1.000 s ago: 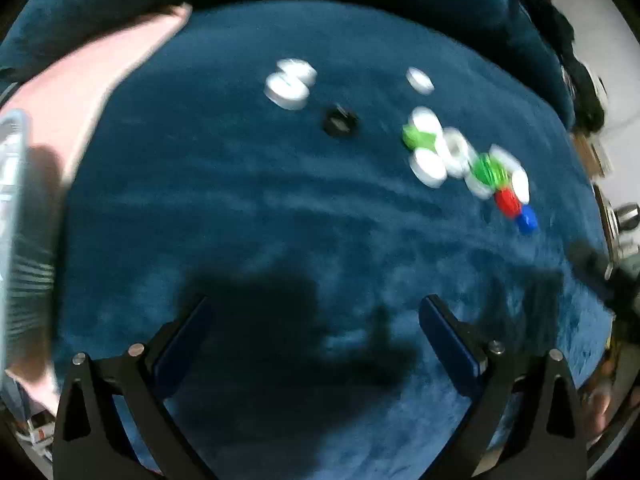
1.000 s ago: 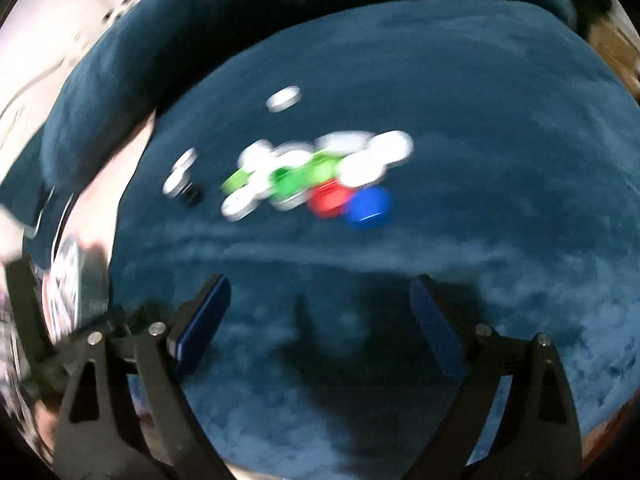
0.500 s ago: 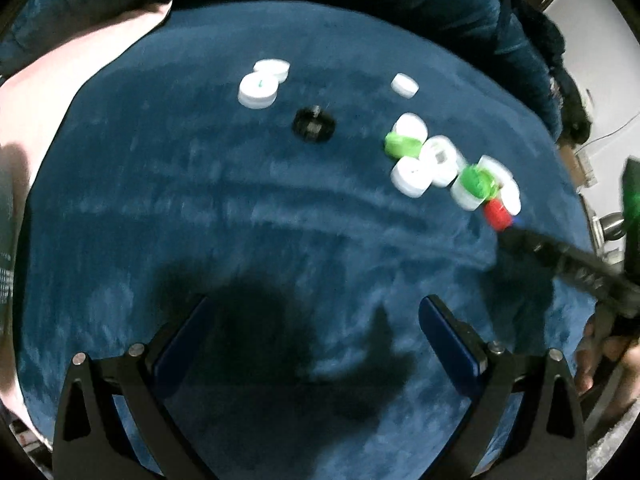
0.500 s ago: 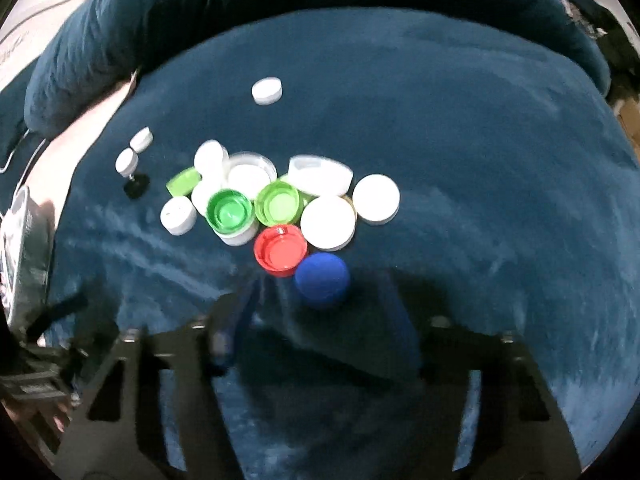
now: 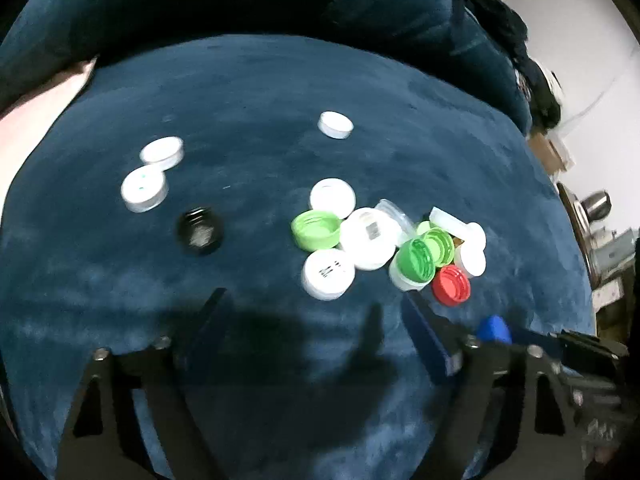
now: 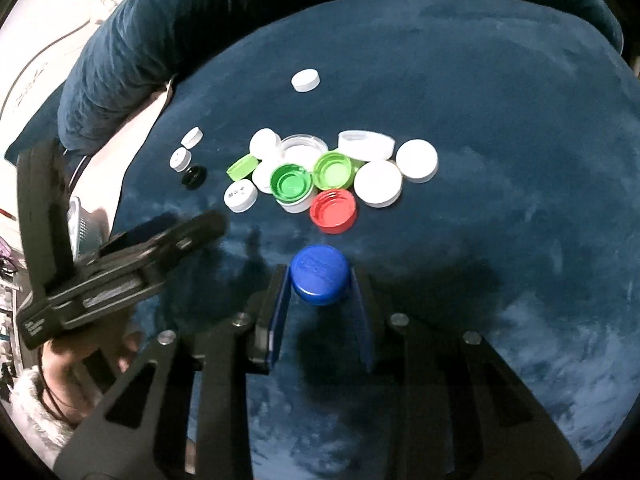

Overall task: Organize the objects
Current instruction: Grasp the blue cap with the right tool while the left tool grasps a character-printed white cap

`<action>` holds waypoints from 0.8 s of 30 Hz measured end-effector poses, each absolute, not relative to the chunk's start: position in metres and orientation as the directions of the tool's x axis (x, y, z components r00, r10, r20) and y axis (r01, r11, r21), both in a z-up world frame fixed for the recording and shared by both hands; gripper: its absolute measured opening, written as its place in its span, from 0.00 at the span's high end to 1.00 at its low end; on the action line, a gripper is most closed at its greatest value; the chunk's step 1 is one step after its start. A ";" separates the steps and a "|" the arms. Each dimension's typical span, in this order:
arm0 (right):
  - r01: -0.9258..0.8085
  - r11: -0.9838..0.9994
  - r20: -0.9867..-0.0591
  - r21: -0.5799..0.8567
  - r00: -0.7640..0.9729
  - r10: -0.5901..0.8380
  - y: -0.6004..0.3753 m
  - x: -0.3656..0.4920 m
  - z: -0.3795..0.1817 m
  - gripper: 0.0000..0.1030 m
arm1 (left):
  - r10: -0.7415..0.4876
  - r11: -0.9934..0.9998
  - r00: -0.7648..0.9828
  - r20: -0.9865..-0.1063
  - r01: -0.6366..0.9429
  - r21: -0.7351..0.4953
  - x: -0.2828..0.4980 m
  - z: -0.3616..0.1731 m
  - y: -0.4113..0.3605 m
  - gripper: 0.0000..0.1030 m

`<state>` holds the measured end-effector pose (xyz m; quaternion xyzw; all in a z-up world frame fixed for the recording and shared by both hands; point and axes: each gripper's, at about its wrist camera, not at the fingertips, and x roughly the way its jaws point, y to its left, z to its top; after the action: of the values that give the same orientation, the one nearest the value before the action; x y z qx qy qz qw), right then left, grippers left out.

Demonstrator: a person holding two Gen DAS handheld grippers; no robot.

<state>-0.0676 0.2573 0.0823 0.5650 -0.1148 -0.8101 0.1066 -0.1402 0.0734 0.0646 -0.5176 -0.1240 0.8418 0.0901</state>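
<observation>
Right claw (image 6: 320,276) closing on blue cap (image 6: 319,274) between pads; red cap (image 6: 333,211) just ahead. Left claw (image 5: 312,312) closing, empty.

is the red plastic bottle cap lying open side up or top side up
Open side up. The red plastic bottle cap shows its hollow inside and ringed threads in both wrist views, resting on the dark blue plush surface.
</observation>
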 end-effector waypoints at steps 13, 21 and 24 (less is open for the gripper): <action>0.110 -0.940 -0.883 0.324 -0.322 -0.342 0.247 -0.066 0.083 0.70 | 0.300 -0.950 -0.467 -0.832 -0.072 -0.303 -0.132 0.068 0.066 0.71; 0.162 -0.927 -0.880 0.337 -0.295 -0.372 0.214 -0.056 0.084 0.70 | 0.266 -0.952 -0.520 -0.812 -0.009 -0.307 -0.080 0.102 0.022 0.71; 0.221 -0.913 -0.871 0.342 -0.289 -0.397 0.187 -0.054 0.093 0.70 | 0.235 -0.948 -0.551 -0.801 0.052 -0.314 -0.057 0.118 -0.011 0.71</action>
<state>-0.0543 0.1866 0.0934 0.5640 -0.0779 -0.7991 0.1931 -0.0573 -0.0111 0.1179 -0.4709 -0.1522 0.8673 0.0528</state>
